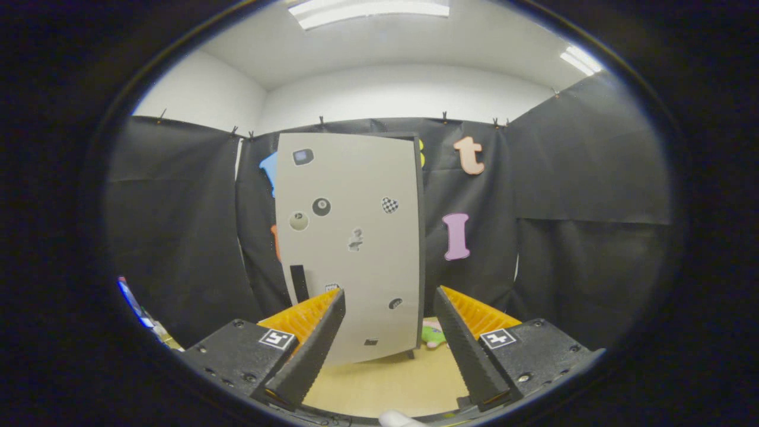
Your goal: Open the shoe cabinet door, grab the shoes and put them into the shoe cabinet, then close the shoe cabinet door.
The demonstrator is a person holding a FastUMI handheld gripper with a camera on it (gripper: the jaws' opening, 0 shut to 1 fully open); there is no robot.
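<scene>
Wooden floor [385, 379] under spread fingers [388, 296], cabinet [350, 249] beyond.

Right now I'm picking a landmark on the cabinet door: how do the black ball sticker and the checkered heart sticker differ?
On the shoe cabinet door, the black ball sticker is round and solid dark; the checkered heart sticker is heart-shaped and patterned, nearer the door's dark edge. Both sit at similar height, beyond the open hand-held gripper.

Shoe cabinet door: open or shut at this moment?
Shut, as far as shows: the shoe cabinet door faces flat, no interior visible. The gripper is open, empty, short of it.
</scene>
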